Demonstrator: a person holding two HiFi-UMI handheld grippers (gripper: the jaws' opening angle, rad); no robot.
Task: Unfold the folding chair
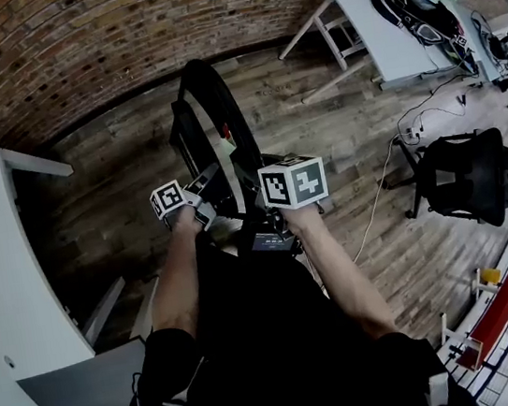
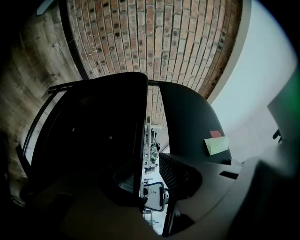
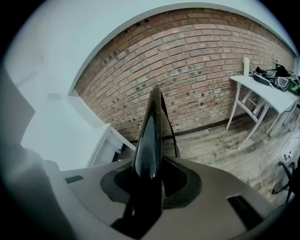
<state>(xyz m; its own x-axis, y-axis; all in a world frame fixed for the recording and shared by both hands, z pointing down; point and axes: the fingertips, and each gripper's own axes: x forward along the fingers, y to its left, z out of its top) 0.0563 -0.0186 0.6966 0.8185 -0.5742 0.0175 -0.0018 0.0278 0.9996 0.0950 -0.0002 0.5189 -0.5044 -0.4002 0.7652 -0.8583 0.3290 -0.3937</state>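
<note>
Between the jaws of the right tool (image 3: 149, 180) the thin black edge of the folding chair (image 1: 212, 109) is pinched, evidently so that this panel can be swung away. Just ahead of the left tool (image 2: 152, 187), whose jaws are spread with daylight between them, the other panel is steadied against one jaw. The chair is judged not yet unfolded and is kept upright on the floor (image 1: 332, 91).

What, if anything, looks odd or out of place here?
Nothing looks broken or spilled. The one oddity: a pale yellow note and a small red tag stuck on the black folding chair, which the right gripper clamps edge-on. A white cable trails loose across the wooden floor.
</note>
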